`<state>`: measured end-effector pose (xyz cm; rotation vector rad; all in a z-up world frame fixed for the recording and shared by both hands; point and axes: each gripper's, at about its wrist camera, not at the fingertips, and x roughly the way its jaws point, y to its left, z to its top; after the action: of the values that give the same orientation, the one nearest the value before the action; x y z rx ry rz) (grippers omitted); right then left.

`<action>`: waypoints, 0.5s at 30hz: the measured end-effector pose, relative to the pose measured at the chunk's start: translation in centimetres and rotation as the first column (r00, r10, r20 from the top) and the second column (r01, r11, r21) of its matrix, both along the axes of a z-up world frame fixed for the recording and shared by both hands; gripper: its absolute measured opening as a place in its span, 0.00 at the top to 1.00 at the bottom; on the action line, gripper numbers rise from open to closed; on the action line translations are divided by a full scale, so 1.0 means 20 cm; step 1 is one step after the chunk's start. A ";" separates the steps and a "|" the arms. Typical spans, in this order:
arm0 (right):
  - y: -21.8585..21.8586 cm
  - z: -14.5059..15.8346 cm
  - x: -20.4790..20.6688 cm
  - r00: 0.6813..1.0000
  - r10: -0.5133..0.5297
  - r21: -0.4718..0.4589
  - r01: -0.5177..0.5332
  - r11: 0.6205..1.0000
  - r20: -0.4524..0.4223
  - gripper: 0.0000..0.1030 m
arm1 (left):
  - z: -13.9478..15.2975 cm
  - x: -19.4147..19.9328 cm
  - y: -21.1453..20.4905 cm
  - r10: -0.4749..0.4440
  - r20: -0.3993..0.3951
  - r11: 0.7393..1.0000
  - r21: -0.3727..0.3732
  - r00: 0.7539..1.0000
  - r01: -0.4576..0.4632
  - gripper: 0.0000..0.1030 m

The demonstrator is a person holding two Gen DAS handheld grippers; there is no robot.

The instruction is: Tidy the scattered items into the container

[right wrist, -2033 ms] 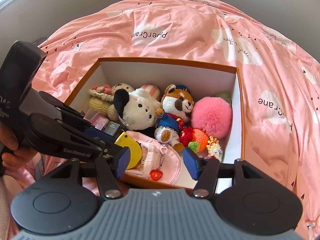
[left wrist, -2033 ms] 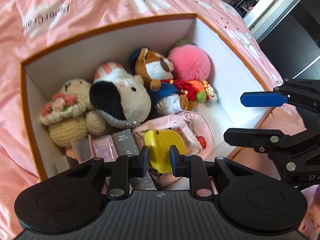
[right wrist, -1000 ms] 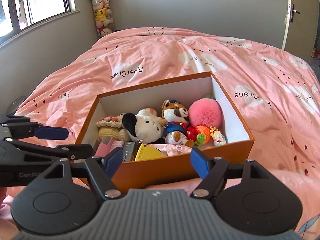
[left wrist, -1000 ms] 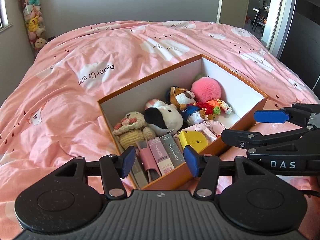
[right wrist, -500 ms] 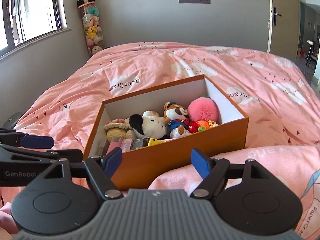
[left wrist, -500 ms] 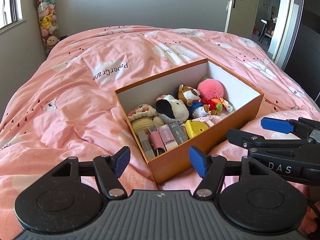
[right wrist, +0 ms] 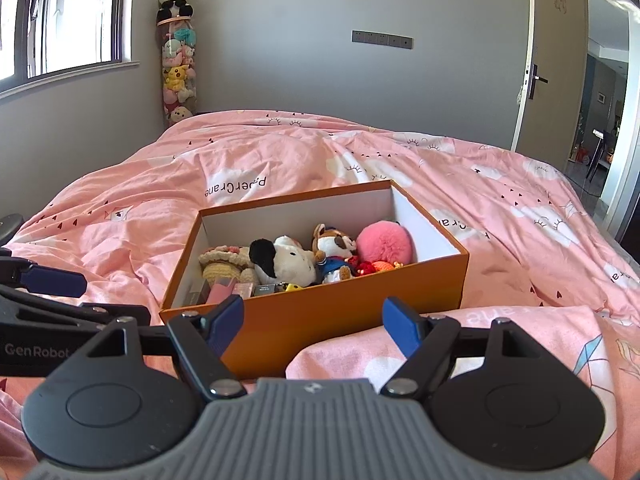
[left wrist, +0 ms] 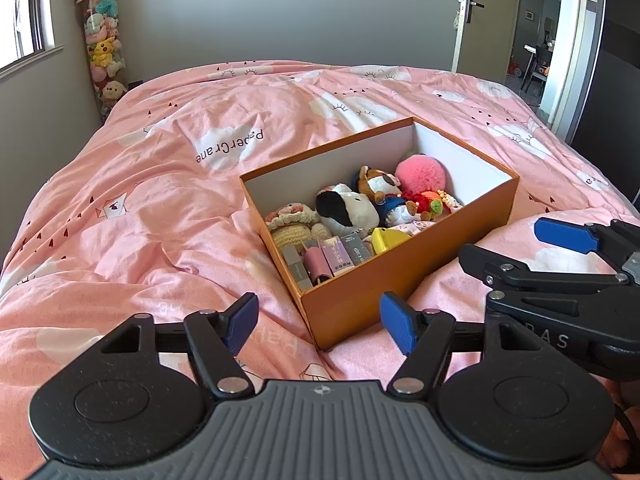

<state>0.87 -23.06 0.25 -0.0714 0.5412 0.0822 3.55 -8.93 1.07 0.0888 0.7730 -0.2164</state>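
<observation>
An orange box [left wrist: 400, 276] [right wrist: 352, 308] lies on the pink bed. Inside it are a black-and-white plush [left wrist: 348, 210], a brown fox plush [left wrist: 378, 186], a pink pompom [left wrist: 420, 172], a crochet bear [left wrist: 294, 226], small books [left wrist: 332, 260] and a yellow item [left wrist: 388, 238]. My left gripper [left wrist: 318, 322] hovers short of the box's near corner; its jaws are opening with nothing between them. My right gripper [right wrist: 312, 322] stands open and empty before the box's long side. Each gripper shows in the other's view: right gripper [left wrist: 516, 246], left gripper [right wrist: 100, 298].
The rumpled pink duvet [left wrist: 160, 220] covers the whole bed around the box. A hanging column of soft toys [right wrist: 178, 68] stands in the far left corner by the window. An open doorway [left wrist: 536, 40] is at the far right.
The left gripper let go of the yellow item in the box and its jaws widened. Both grippers drew back from the box, which now looks smaller and farther off.
</observation>
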 end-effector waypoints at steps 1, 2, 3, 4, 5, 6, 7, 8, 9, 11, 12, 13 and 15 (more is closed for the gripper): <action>0.00 0.00 0.00 1.000 0.001 -0.002 -0.001 1.000 0.000 0.23 | 0.00 -0.01 0.00 0.002 0.001 1.000 0.001 1.000 -0.002 0.22; 0.00 0.00 0.00 1.000 0.002 -0.006 -0.002 1.000 0.000 0.23 | 0.00 -0.01 0.00 0.003 0.000 1.000 0.000 1.000 -0.003 0.22; 0.01 0.00 -0.01 1.000 0.003 -0.008 -0.003 1.000 0.002 0.23 | 0.00 -0.01 0.00 0.003 -0.001 1.000 -0.003 1.000 -0.003 0.22; 0.01 0.00 -0.01 1.000 0.003 -0.011 -0.003 1.000 0.005 0.23 | 0.00 -0.01 0.00 0.004 -0.002 1.000 -0.004 1.000 -0.004 0.22; 0.01 0.00 -0.01 1.000 0.003 -0.013 -0.003 1.000 0.006 0.23 | 0.00 -0.02 0.00 0.006 -0.002 1.000 -0.004 1.000 -0.006 0.22; 0.01 0.00 -0.01 1.000 0.004 -0.014 -0.004 1.000 0.007 0.23 | 0.00 -0.02 0.00 0.007 -0.002 1.000 -0.002 1.000 -0.007 0.22; 0.01 0.00 -0.02 1.000 0.005 -0.015 -0.005 1.000 0.007 0.23 | 0.00 -0.02 0.00 0.009 -0.001 1.000 -0.001 1.000 -0.009 0.22; 0.01 0.00 -0.02 1.000 0.006 -0.015 -0.006 1.000 0.007 0.23 | 0.00 -0.03 0.00 0.010 -0.001 1.000 0.000 1.000 -0.010 0.22; 0.02 0.00 -0.02 1.000 0.007 -0.016 -0.007 1.000 0.008 0.23 | 0.00 -0.03 0.00 0.012 0.000 1.000 0.000 1.000 -0.012 0.22; 0.02 0.00 -0.02 1.000 0.009 -0.017 -0.008 1.000 0.008 0.23 | 0.00 -0.02 0.01 0.014 0.001 1.000 -0.001 1.000 -0.014 0.22; 0.02 0.00 -0.02 1.000 0.009 -0.018 -0.008 1.000 0.008 0.23 | 0.00 -0.02 0.01 0.014 0.000 1.000 -0.002 1.000 -0.014 0.22; 0.02 0.00 -0.02 1.000 0.008 -0.018 -0.008 1.000 0.008 0.23 | 0.00 -0.02 0.01 0.014 0.000 1.000 -0.001 1.000 -0.014 0.22; 0.02 0.00 -0.01 1.000 0.008 -0.018 -0.008 1.000 0.006 0.23 | 0.00 -0.02 0.01 0.014 0.000 1.000 -0.001 1.000 -0.014 0.22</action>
<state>0.57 -22.63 0.25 -0.0910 0.5358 0.0853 3.07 -8.82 0.98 0.0830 0.7731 -0.2038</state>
